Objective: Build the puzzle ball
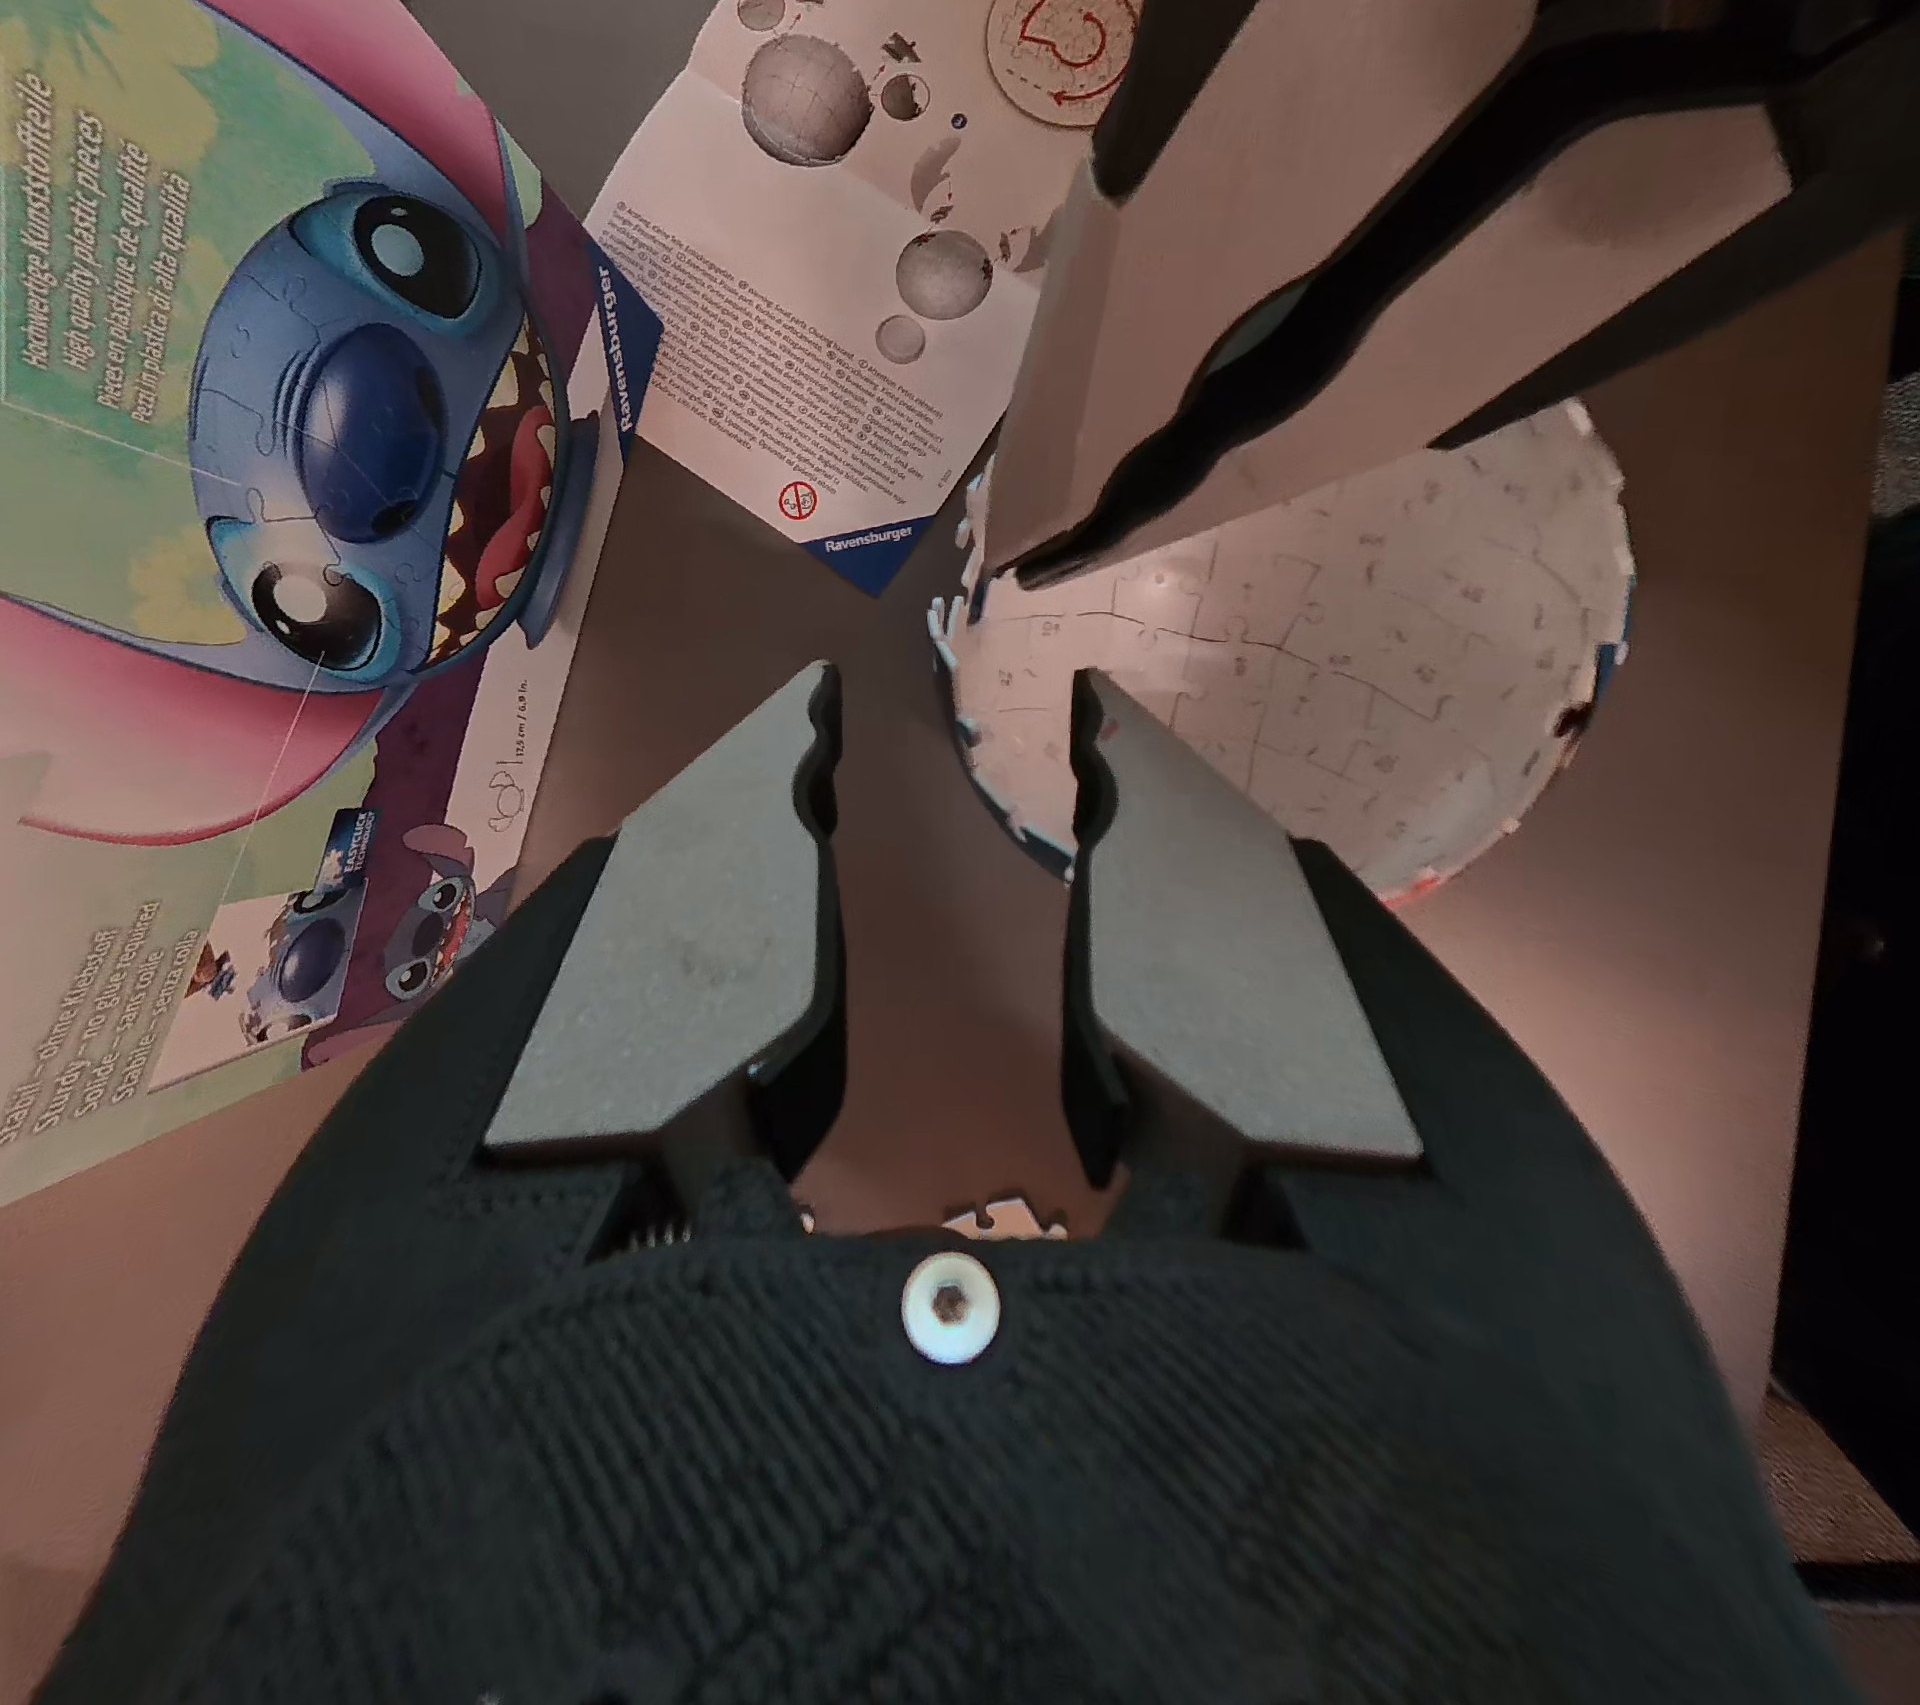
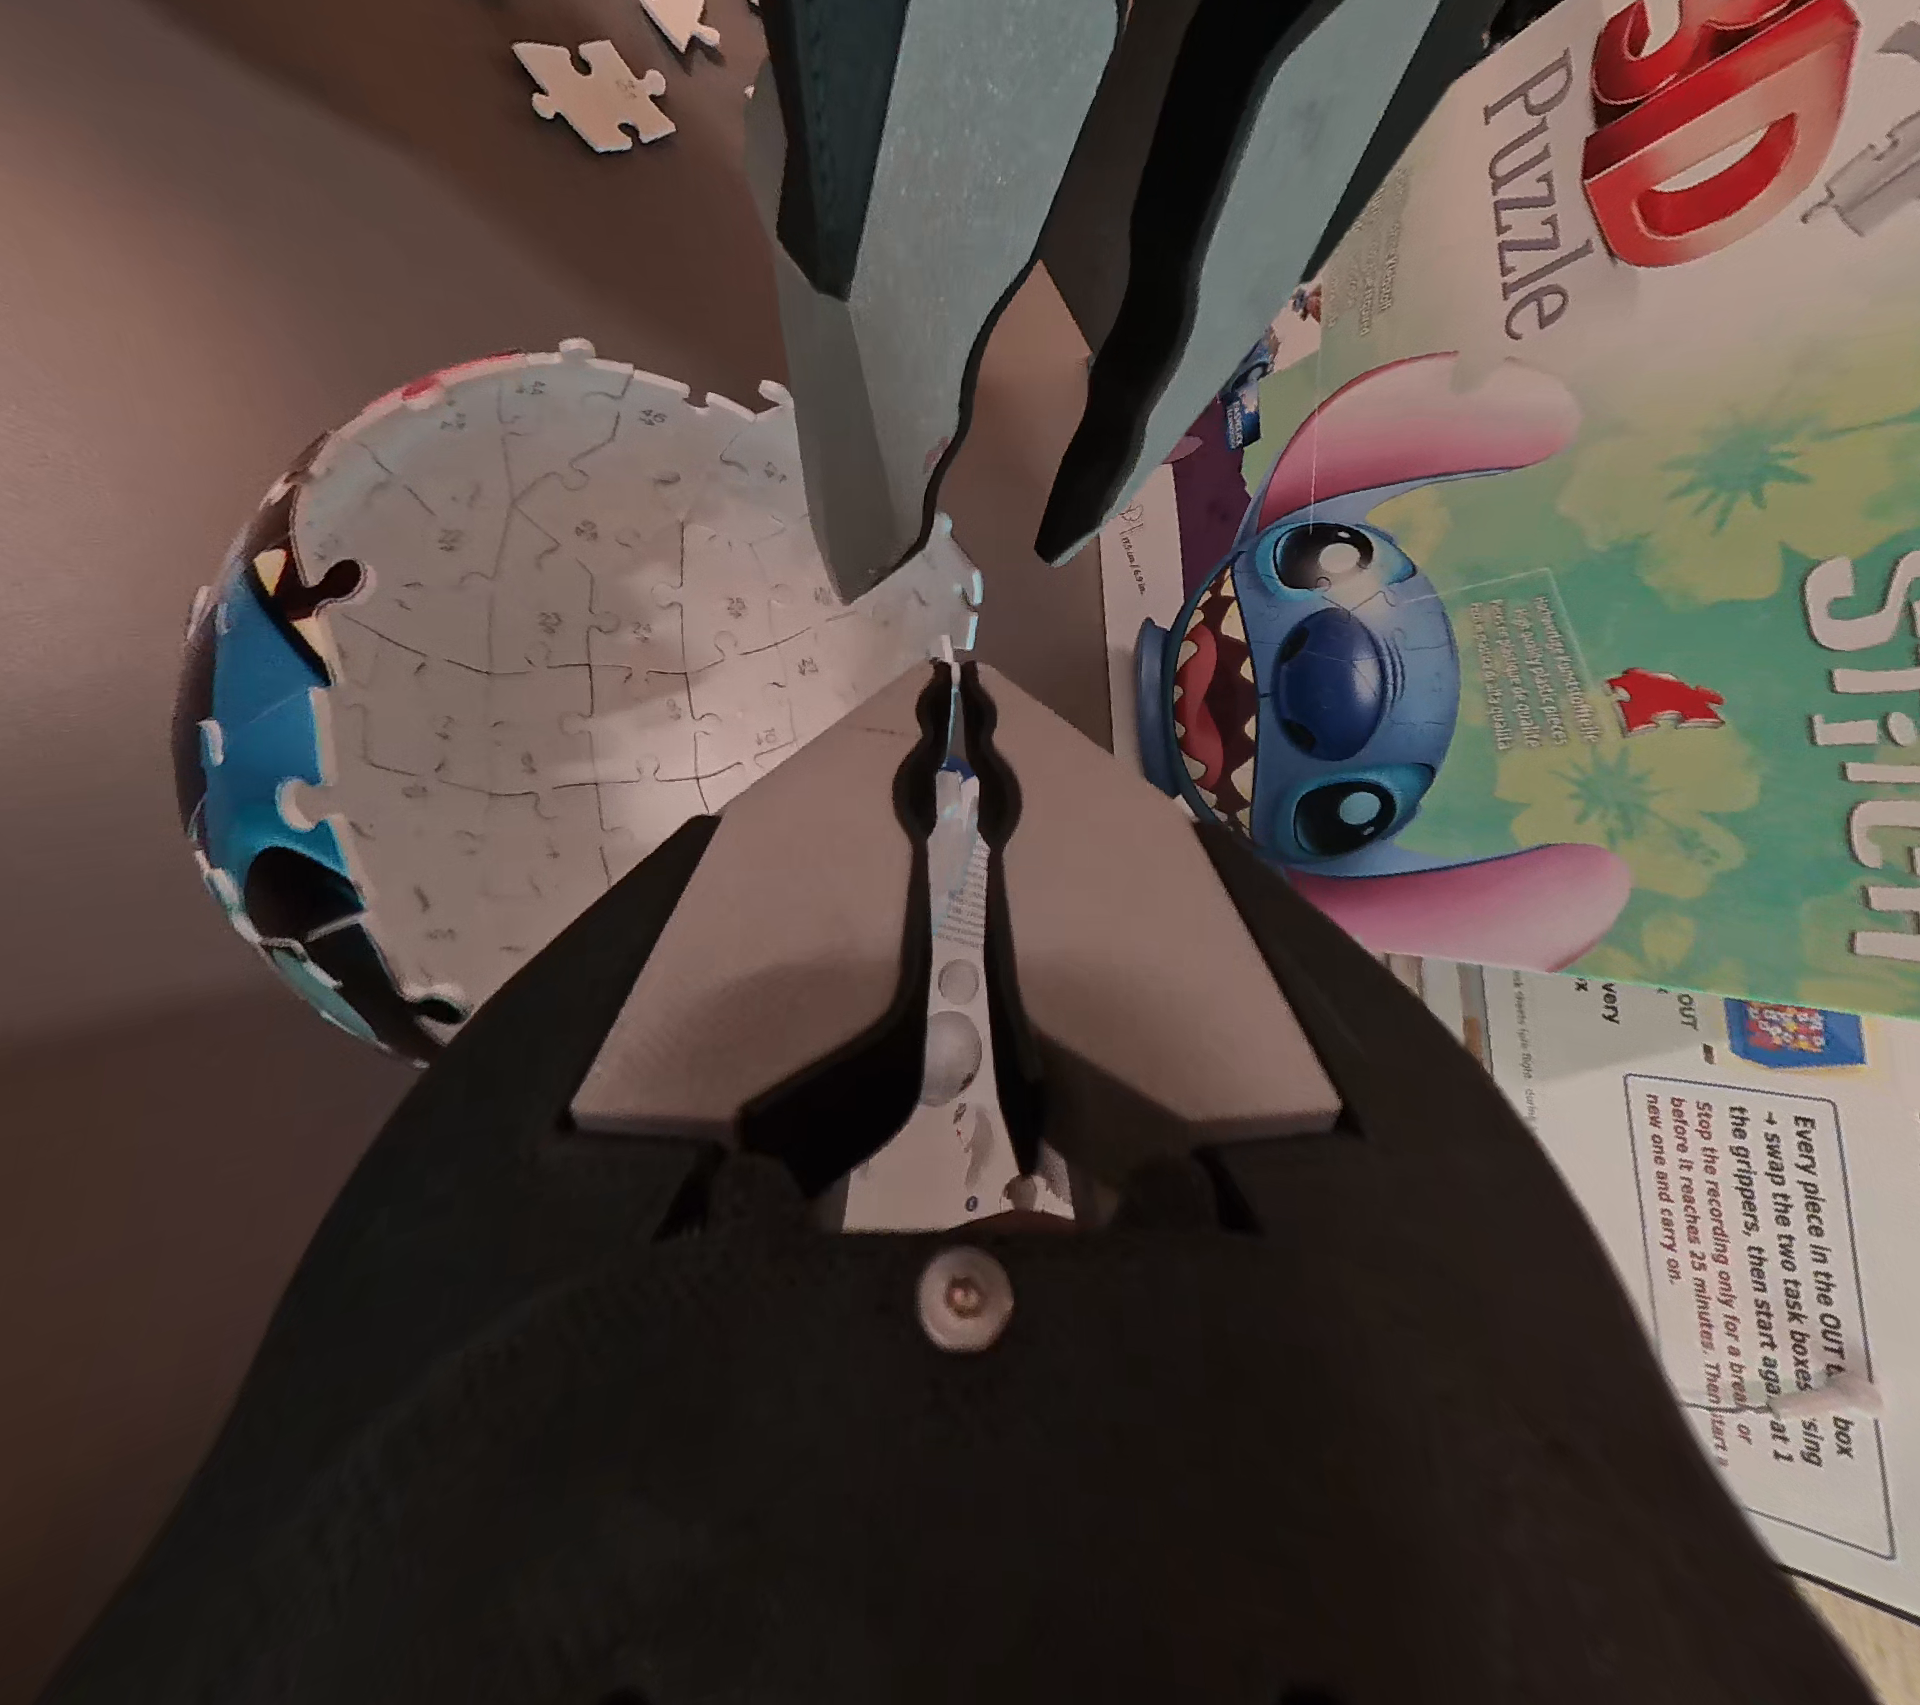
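The puzzle ball (image 2: pixel 499 679) is sitting on the brown counter (image 2: pixel 125 305) as a half-built shell, open side up, so you're looking into the pale inner faces of the curved plastic pieces, with the glossy blue and dark printed outside showing along its jagged, knobby rim. Your right claw (image 2: pixel 954 676) is pinched nearly closed right at that rim, and there's a thin pale piece (image 2: pixel 951 788) squeezed between its grey, matte, wavy-edged pads. Your left claw (image 1: pixel 951 705) is spread with a clear gap, nothing in it, hovering just beside the shell. In the right wrist view one of its tips looks like it's touching the rim, can't tell for sure. Further out, the folded paper instruction sheet (image 1: pixel 831 253) and the shiny cardboard puzzle box (image 2: pixel 1621 575) lie flat, and a few loose white pieces (image 2: pixel 592 86) are scattered past the ball.
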{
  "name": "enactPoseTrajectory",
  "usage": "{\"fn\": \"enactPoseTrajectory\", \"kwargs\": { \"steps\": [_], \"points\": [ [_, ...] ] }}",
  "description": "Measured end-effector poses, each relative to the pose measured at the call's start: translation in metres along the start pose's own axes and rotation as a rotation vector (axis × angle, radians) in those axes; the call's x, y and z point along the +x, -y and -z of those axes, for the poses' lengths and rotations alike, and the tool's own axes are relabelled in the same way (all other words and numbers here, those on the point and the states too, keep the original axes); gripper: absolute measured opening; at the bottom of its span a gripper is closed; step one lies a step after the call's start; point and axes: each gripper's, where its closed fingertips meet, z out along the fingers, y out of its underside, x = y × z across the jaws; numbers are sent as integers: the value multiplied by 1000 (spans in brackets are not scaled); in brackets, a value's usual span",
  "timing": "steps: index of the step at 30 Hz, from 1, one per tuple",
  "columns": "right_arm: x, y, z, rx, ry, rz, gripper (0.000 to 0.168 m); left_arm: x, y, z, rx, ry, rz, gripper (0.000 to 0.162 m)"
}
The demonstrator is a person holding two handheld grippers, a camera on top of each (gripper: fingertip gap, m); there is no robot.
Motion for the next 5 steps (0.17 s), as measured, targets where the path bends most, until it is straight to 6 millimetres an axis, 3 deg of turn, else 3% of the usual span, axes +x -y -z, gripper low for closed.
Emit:
{"fn": "enactPoseTrajectory", "kwargs": {
  "steps": [1,5],
  "points": [
    [0,0,0,-1,-3,1,0,1,0,-1,-1,-1,-5,41],
    [-1,2,0,-4,-7,8,0,1,-2,-6,-22,8,-18,42]
  ]
}}
